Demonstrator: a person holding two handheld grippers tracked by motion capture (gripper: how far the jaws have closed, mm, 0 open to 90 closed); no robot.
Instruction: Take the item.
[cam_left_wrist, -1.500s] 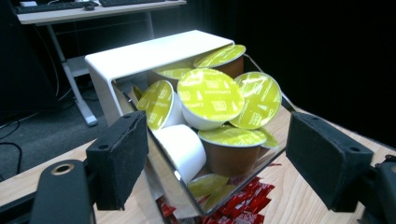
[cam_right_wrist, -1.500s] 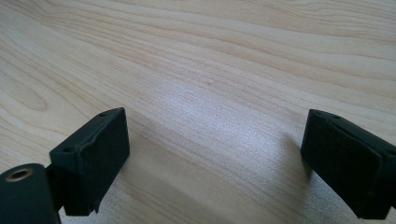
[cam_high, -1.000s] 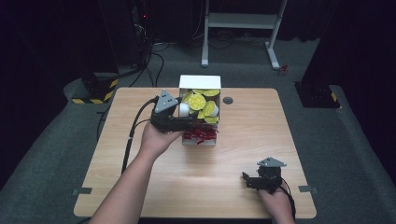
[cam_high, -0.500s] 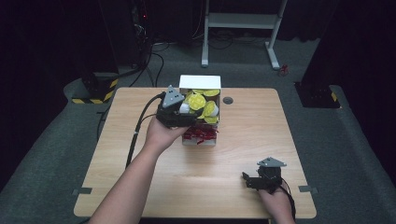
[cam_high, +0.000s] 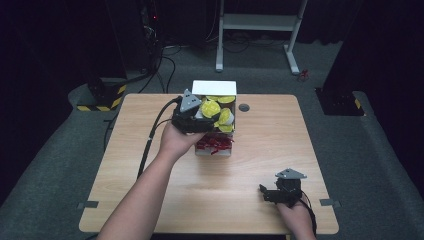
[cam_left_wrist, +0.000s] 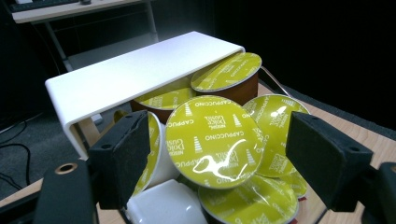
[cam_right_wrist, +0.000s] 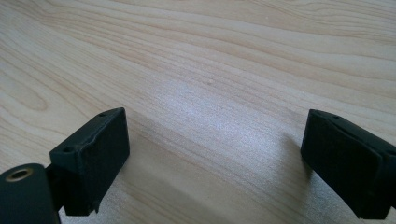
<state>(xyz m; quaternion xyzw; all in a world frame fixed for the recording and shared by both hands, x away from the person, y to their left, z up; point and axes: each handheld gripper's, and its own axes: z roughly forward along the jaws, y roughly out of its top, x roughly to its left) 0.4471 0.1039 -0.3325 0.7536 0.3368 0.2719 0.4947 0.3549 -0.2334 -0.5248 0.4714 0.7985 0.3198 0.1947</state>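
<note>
**Capsule framed between the left gripper's jaws above the box**

A round coffee capsule with a shiny yellow-green foil lid printed "CAPPUCCINO" (cam_left_wrist: 215, 148) is seen lying on top of a heap of like capsules (cam_high: 220, 112) inside a small white cardboard box with red markings on its front (cam_high: 215, 149). The box is set on the far middle of a light wooden table (cam_high: 150, 125), and its white lid flap (cam_left_wrist: 135, 74) is folded back behind the heap.

In the left gripper view, the topmost capsule is framed between the two black jaws of the left gripper (cam_left_wrist: 215, 158). The jaws are held apart, one at each side of the lid; they have just been closing a little, with the capsule between them, but no pressing of the pads on it can be made out. A white capsule body (cam_left_wrist: 163, 205) is seen just below the lid, near the left-hand jaw. In the high view, the left gripper (cam_high: 200, 117) is held over the near left corner of the box, its cable trailing back across the table.

The right gripper (cam_high: 267, 192) is rested well apart from the box, near the table's near right edge. In the right gripper view, its jaws are spread wide (cam_right_wrist: 215, 163), with bare wood grain between them.
</note>
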